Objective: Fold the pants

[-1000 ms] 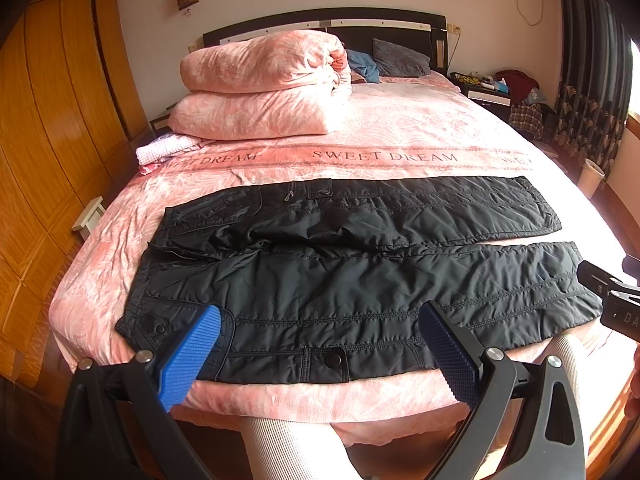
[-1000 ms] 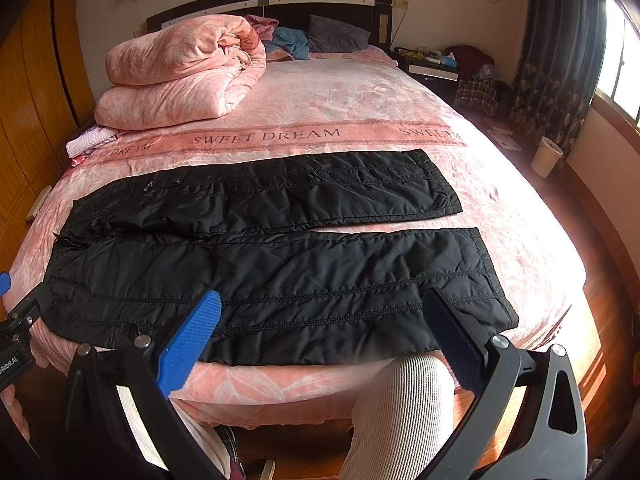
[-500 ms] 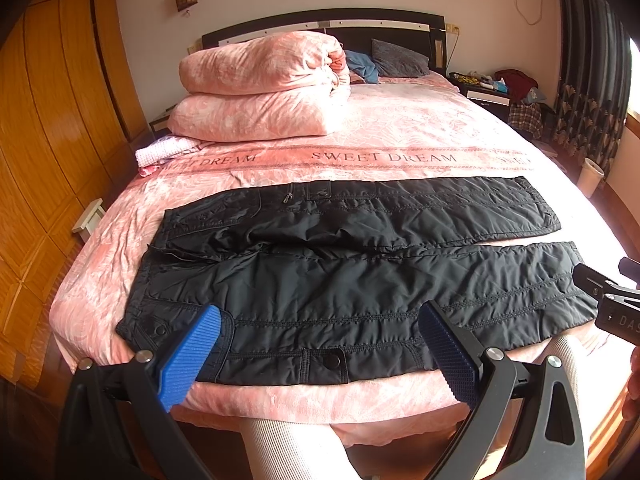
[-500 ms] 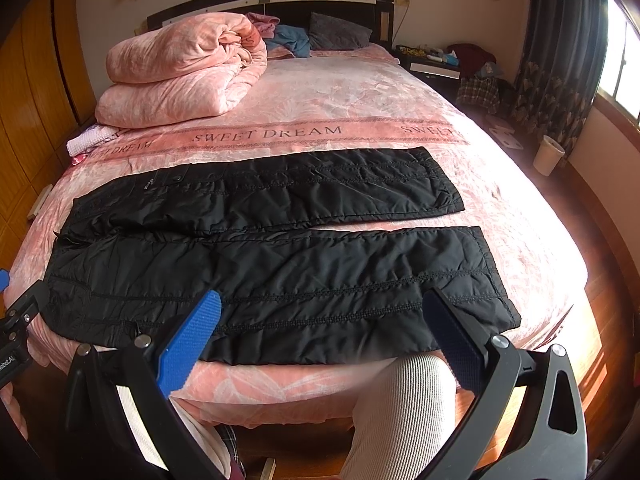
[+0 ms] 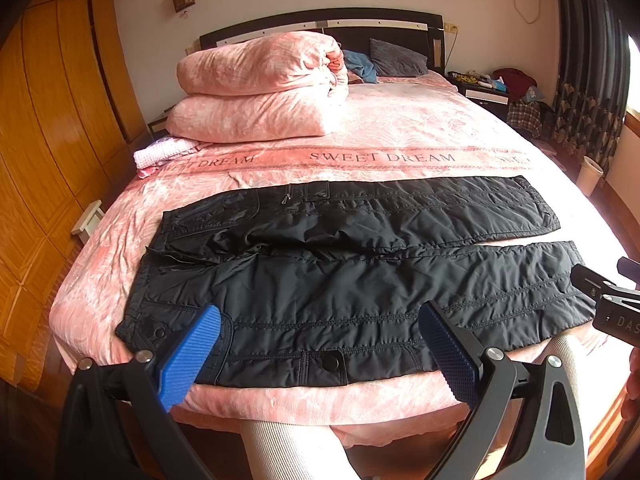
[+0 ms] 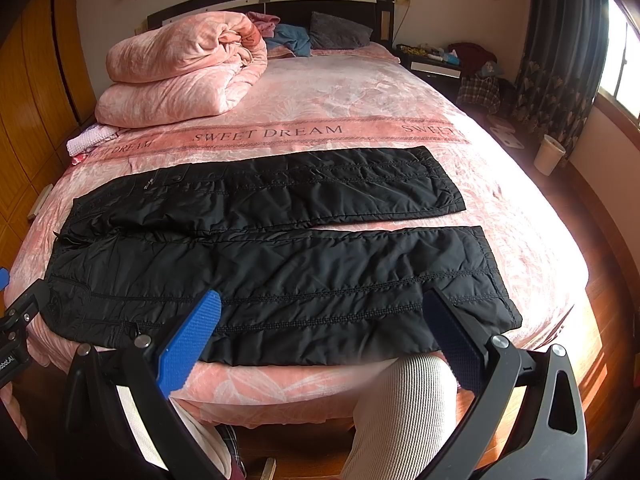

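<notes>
"SWEET DREAM" is printed across the bedspread [image 5: 400, 128].

- The pants [image 5: 352, 280] are black, padded and quilted, with stitched lines running along each leg.
- They lie flat and unfolded across the middle of both frames, waistband at the left, cuffs at the right.
- The two legs run side by side, parting slightly toward the right.
- The fabric is wrinkled near the crotch; a snap button shows at the lower edge.
</notes>
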The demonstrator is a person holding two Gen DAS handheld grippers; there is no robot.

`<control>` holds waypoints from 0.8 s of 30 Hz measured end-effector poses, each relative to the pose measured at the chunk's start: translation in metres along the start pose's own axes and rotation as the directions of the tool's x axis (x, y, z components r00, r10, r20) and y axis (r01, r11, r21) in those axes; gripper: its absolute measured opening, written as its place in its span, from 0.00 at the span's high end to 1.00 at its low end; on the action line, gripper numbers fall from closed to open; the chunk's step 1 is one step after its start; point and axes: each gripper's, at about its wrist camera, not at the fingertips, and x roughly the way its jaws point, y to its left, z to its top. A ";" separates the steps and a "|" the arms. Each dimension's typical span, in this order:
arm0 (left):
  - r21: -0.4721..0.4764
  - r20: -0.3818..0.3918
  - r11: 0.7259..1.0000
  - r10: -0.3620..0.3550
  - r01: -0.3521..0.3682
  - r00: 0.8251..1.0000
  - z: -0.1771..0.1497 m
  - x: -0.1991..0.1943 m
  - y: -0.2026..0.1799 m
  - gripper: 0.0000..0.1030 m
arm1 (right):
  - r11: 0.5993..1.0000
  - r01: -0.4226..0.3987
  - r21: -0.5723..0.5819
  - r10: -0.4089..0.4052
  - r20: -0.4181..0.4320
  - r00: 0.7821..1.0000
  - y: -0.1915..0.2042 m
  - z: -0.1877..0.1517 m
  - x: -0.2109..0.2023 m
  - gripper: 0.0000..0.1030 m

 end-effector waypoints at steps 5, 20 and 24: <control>-0.001 -0.001 1.000 0.000 0.000 1.000 0.000 0.000 0.000 0.04 | 1.000 -0.001 -0.001 0.001 -0.001 1.000 0.000 0.000 0.001 0.02; 0.004 -0.004 1.000 0.004 -0.004 1.000 0.003 -0.002 -0.002 0.04 | 1.000 0.010 -0.005 -0.010 -0.003 1.000 -0.002 0.000 0.008 0.02; 0.005 -0.005 1.000 0.001 -0.001 1.000 0.002 0.006 -0.005 0.04 | 1.000 0.017 0.017 -0.017 -0.001 1.000 -0.011 0.007 0.008 0.02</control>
